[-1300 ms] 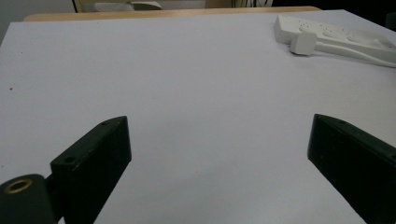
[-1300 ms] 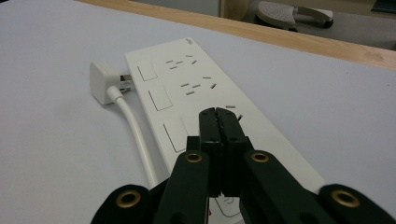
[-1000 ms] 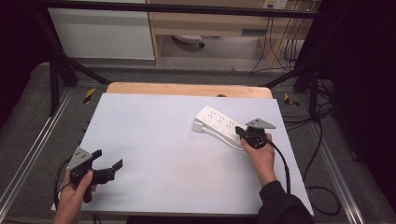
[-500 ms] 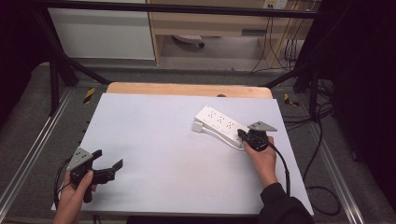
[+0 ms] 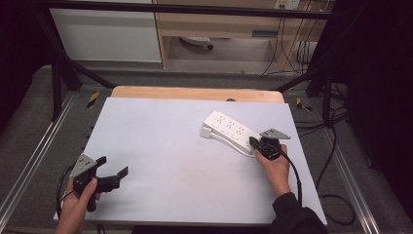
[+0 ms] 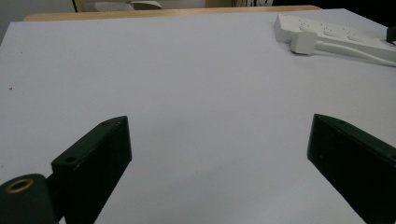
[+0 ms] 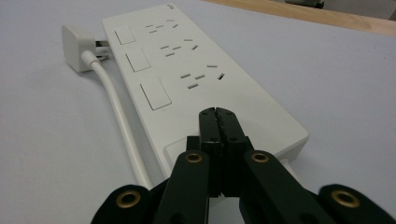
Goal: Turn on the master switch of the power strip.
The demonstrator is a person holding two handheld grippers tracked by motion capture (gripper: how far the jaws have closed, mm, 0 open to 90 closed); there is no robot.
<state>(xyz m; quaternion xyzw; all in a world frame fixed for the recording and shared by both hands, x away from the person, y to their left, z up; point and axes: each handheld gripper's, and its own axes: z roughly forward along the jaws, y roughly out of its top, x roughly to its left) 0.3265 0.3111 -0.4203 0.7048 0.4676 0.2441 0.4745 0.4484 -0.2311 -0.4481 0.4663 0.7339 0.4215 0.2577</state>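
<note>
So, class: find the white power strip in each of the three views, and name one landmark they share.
High view: power strip right of centre, far half.
Left gripper view: top right corner.
Right gripper view: centre, beyond the shut tongs.
Shared landmark: its white plug.

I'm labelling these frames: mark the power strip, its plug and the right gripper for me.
power strip (image 7: 196, 79), right gripper view, on its top face among the sockets.
plug (image 7: 74, 46), right gripper view, on the white body.
right gripper (image 7: 217, 114), right gripper view, at the closed jaw tips over the strip.
</note>
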